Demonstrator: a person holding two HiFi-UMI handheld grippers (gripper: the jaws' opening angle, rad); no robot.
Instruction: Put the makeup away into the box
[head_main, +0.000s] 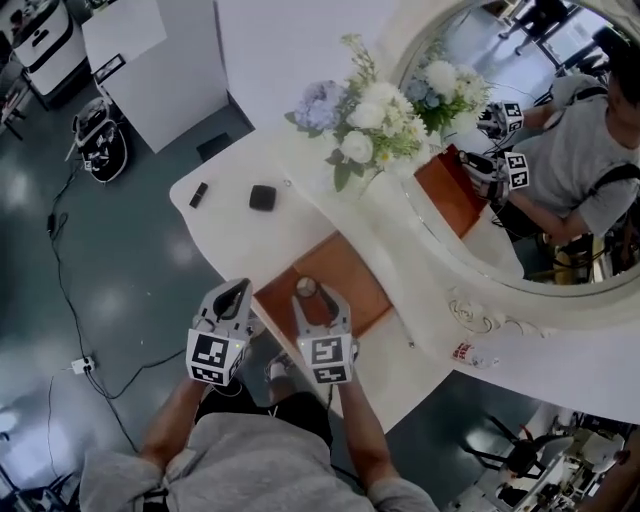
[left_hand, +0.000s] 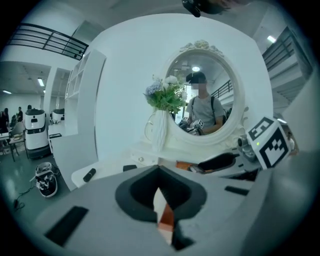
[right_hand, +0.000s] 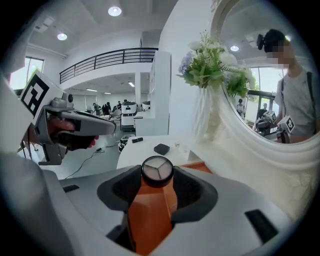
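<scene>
On the vanity surface (head_main: 228, 240) sits an orange box (head_main: 350, 272). Above it, the right hand-held gripper (head_main: 313, 294) pinches a round compact (head_main: 306, 288), likely for stowing. The left hand-held gripper (head_main: 236, 291) is pressed together beside the box.

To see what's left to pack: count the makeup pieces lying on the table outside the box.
2: a black tube near the left end of the table, and a black compact right of it. A third, round piece sits in the right hand-held gripper. Some may be hidden.
</scene>
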